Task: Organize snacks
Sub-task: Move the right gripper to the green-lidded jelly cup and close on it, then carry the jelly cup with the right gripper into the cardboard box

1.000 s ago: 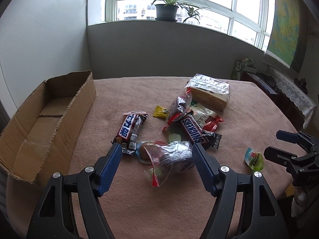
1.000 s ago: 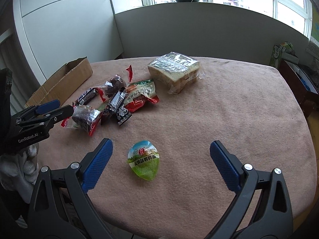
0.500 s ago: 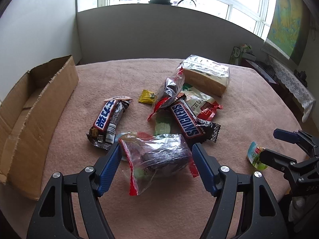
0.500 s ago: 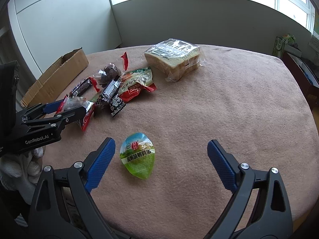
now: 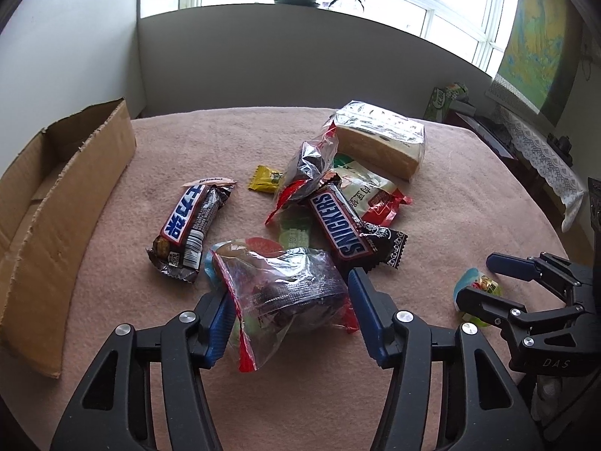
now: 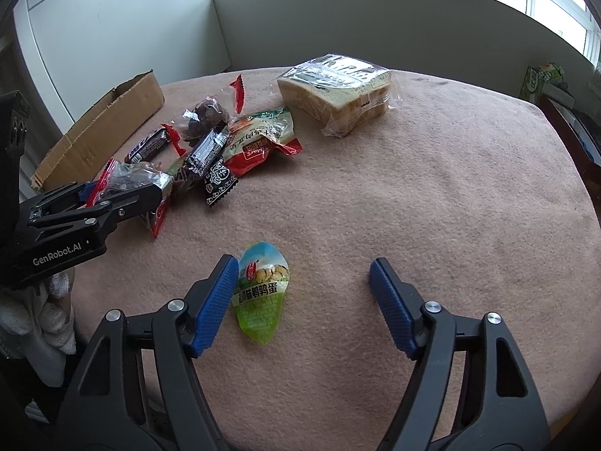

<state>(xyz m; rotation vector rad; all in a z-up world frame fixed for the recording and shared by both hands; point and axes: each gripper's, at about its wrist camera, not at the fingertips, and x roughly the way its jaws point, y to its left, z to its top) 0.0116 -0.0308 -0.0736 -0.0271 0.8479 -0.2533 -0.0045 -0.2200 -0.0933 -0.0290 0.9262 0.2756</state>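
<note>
While both hands worked at once, the step in hand looked like a double pick-up from the pink-covered table (image 6: 432, 188). The left gripper (image 5: 289, 312) straddled a clear bag with red edges (image 5: 285, 293) holding something dark, and its jaws were closing: the left pad seemed to meet the film, the right pad stood just beside it, so I would not call the bag pinched yet. The right gripper (image 6: 304, 300) was closing too, with a small green egg packet (image 6: 261, 293) lying flat between its pads; the left pad touched or nearly touched the packet's edge, while the right pad was well apart from it. Beyond the bag lay the rest of the pile: a Snickers bar (image 5: 338, 225), a second bar with blue lettering (image 5: 188, 225), a yellow sweet (image 5: 265, 179), a red and green pouch (image 5: 370, 195) and a wrapped loaf of bread (image 5: 379, 139). An open cardboard box (image 5: 56, 203) stood at the table's left edge, probably the place for the snacks. Next, each gripper needed to finish closing until its item was firmly caught, then lift. The thin film could crumple or slip, and the flat packet could slide sideways rather than rise.
</note>
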